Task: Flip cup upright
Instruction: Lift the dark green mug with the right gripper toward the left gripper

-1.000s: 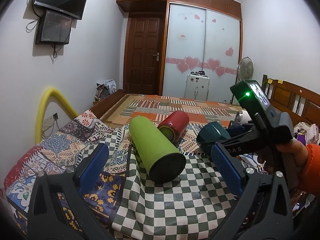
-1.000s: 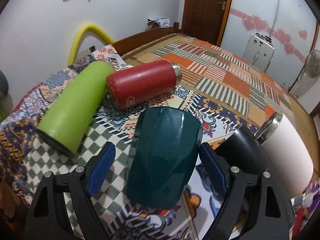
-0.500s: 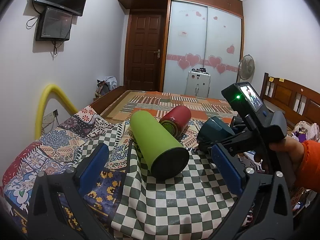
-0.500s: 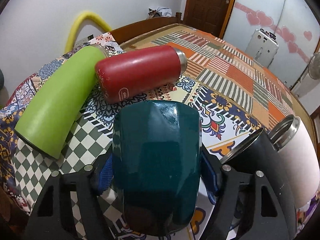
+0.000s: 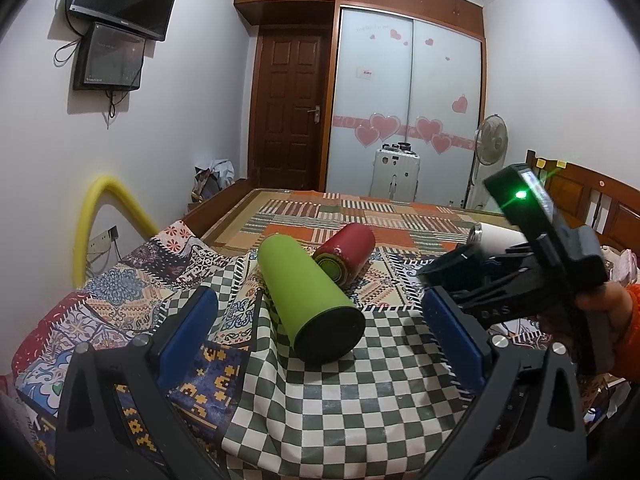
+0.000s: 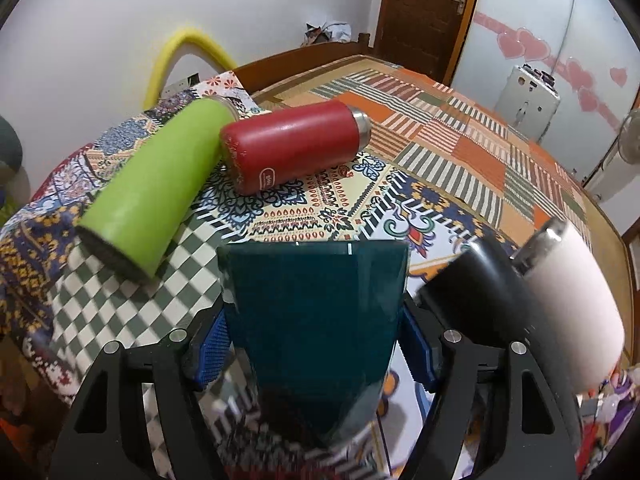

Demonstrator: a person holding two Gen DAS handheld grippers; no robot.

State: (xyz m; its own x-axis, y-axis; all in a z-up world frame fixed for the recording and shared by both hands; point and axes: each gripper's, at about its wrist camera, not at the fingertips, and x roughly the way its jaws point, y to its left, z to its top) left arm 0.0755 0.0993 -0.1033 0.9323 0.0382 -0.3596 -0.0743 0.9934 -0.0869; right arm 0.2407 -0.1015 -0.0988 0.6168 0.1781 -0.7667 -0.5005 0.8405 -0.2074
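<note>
The dark teal cup [image 6: 316,320] sits between the blue pads of my right gripper [image 6: 314,356], which is shut on it. The cup looks lifted and tilted, its wide end pointing away from the camera. In the left wrist view the right gripper's body [image 5: 532,272] shows at the right and hides the cup. My left gripper [image 5: 320,336] is open and empty, its pads on either side of the near end of a lime green bottle [image 5: 312,300] that lies on the bed.
A red bottle [image 6: 296,146] lies against the green bottle [image 6: 156,184]. A black bottle [image 6: 476,296] and a white bottle [image 6: 576,308] lie right of the cup. All rest on a patterned cloth [image 5: 340,400] over the bed. A wall stands at the left.
My right gripper has closed on the teal cup and raised it. The left gripper has risen and drawn back slightly, still open.
</note>
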